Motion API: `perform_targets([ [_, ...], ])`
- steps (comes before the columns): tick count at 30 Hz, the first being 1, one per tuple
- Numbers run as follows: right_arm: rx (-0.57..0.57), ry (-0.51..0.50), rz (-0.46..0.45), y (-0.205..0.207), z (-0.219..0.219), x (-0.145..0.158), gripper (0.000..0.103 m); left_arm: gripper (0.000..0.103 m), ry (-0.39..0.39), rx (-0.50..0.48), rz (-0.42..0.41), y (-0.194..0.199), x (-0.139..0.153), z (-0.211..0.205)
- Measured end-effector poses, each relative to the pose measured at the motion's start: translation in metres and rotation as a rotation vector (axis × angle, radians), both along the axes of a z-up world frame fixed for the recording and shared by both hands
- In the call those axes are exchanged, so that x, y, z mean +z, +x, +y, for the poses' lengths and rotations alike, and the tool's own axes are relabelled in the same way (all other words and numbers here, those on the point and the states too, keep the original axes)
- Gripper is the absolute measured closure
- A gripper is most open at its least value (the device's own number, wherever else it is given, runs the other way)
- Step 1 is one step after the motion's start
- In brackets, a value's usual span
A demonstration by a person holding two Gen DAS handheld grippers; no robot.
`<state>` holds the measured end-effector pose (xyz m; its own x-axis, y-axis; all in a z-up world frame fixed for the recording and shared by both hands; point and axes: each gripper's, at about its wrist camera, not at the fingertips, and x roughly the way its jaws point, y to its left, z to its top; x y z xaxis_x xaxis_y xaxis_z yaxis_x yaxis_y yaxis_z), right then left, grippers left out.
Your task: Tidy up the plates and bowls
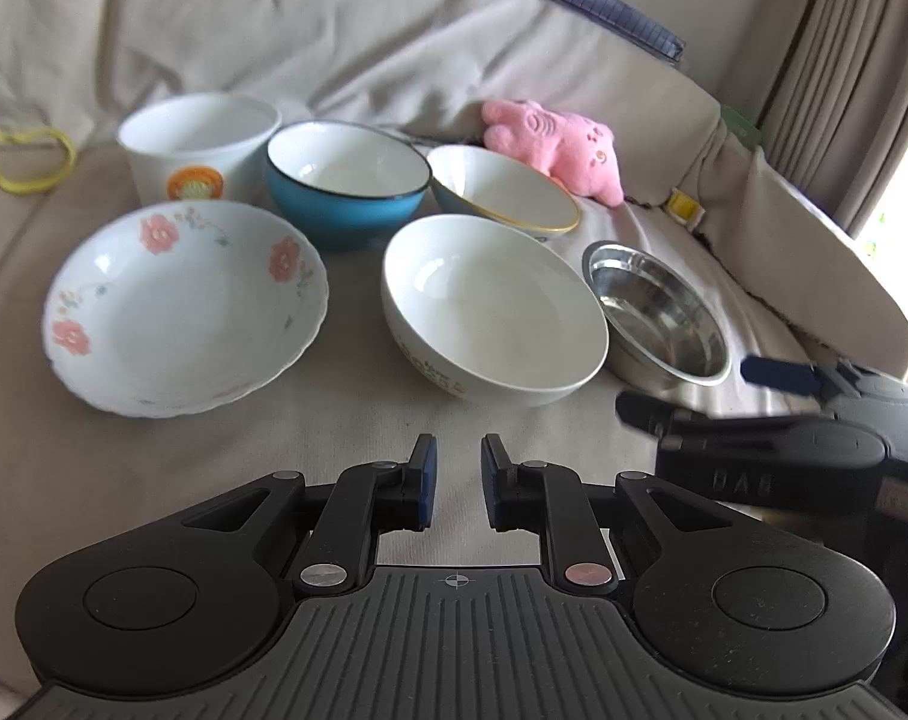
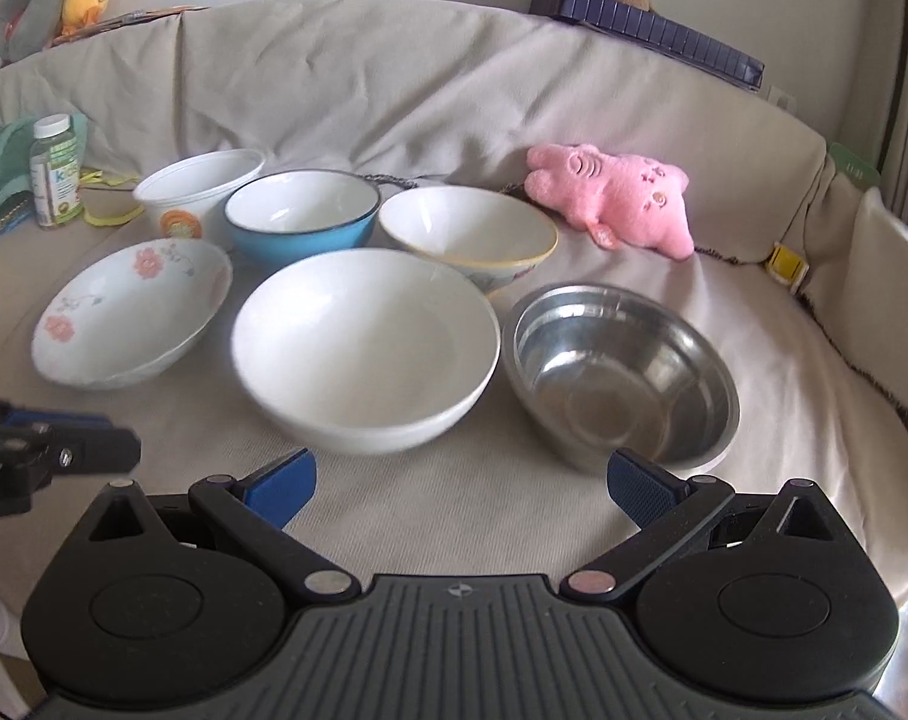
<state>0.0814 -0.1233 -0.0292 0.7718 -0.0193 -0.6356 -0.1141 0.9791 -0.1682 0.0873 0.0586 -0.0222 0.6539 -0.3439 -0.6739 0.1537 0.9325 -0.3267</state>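
**Six dishes on the couch, both grippers hovering**

On the beige couch cover (image 2: 514,510) sit six dishes, nothing inside: floral plate (image 2: 132,312), white bowl (image 2: 366,351), steel bowl (image 2: 619,375) in front; white cup (image 2: 198,189), blue bowl (image 2: 300,216), gold-rimmed bowl (image 2: 469,237) behind. Left gripper (image 1: 458,483) hovers low, jaws narrow; right gripper (image 2: 461,483) spreads wide. Neither holds anything.

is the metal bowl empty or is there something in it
Empty. The metal bowl sits upright on the sofa cover, and its shiny bare bottom shows in both wrist views.

Near side of white bowl (image 2: 363,351): bare sofa cover (image 2: 454,516), open approach.
Left: floral plate (image 2: 132,312), a gap between.
Right: steel bowl (image 2: 622,372), nearly touching.
Behind: blue bowl (image 2: 300,216) and gold-rimmed bowl (image 2: 469,234) crowd close.
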Motion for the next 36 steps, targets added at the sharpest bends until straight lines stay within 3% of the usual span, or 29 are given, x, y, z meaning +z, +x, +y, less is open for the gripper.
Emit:
perform_targets([
  [3, -0.017, -0.042, -0.019, 0.027, 0.001, 0.008, 0.0, 0.085, 0.023, -0.024, 0.035, 0.017, -0.007, 0.008],
  [5, -0.017, -0.08, -0.027, 0.046, 0.006, 0.016, 0.0, 0.086, -0.01, -0.037, 0.074, 0.028, -0.011, 0.019],
  [8, 0.019, -0.111, -0.05, 0.068, 0.021, 0.029, 0.0, 0.085, -0.03, 0.047, 0.043, 0.034, -0.008, 0.048],
  [10, 0.083, -0.053, -0.024, 0.084, 0.033, 0.038, 0.0, 0.085, -0.009, 0.185, 0.06, 0.042, -0.006, 0.074],
  [14, 0.233, 0.12, 0.124, 0.122, 0.066, 0.047, 0.0, 0.085, -0.092, 0.354, 0.024, 0.048, -0.005, 0.137],
  [18, 0.319, 0.197, 0.275, 0.161, 0.111, 0.04, 0.001, 0.085, -0.047, 0.469, 0.005, 0.058, -0.004, 0.175],
  [20, 0.333, 0.234, 0.368, 0.179, 0.131, 0.031, 0.017, 0.085, -0.057, 0.487, 0.025, 0.068, -0.01, 0.187],
  [23, 0.326, 0.275, 0.485, 0.198, 0.151, 0.014, 0.02, 0.085, -0.113, 0.495, 0.047, 0.074, -0.024, 0.201],
  [31, 0.266, 0.14, 0.534, 0.215, 0.174, -0.019, 0.021, 0.085, -0.154, 0.482, 0.094, 0.076, -0.05, 0.205],
  [36, 0.263, 0.094, 0.538, 0.219, 0.181, -0.032, 0.022, 0.082, -0.103, 0.467, 0.113, 0.08, -0.055, 0.199],
])
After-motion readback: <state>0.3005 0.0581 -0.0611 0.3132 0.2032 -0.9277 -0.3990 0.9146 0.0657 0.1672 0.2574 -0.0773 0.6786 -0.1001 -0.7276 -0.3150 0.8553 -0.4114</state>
